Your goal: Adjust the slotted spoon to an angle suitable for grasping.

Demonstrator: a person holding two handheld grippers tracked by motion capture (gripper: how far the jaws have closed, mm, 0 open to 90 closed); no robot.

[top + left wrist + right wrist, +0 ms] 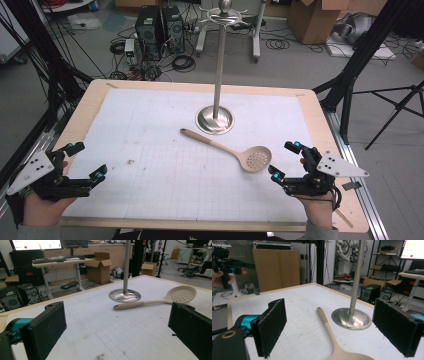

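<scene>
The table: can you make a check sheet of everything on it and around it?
Surface: white gridded mat on a wooden table, a few small stains.
Job's things: beige slotted spoon lying flat beside the metal stand, apart from both grippers.
Clutter: nothing seen.
Grippers: left gripper open, empty; right gripper open, empty, near the spoon's bowl.
Cables: tangled on the floor behind the table.
Surroundings: computer towers, cardboard boxes, tripod legs.

You are working in a robotics lab: computer towers point(160, 25) and tangled cables point(182, 62) are sitting on the floor beyond the table's far edge, with cardboard boxes point(100, 267) and monitors point(50, 243) standing around.
</scene>
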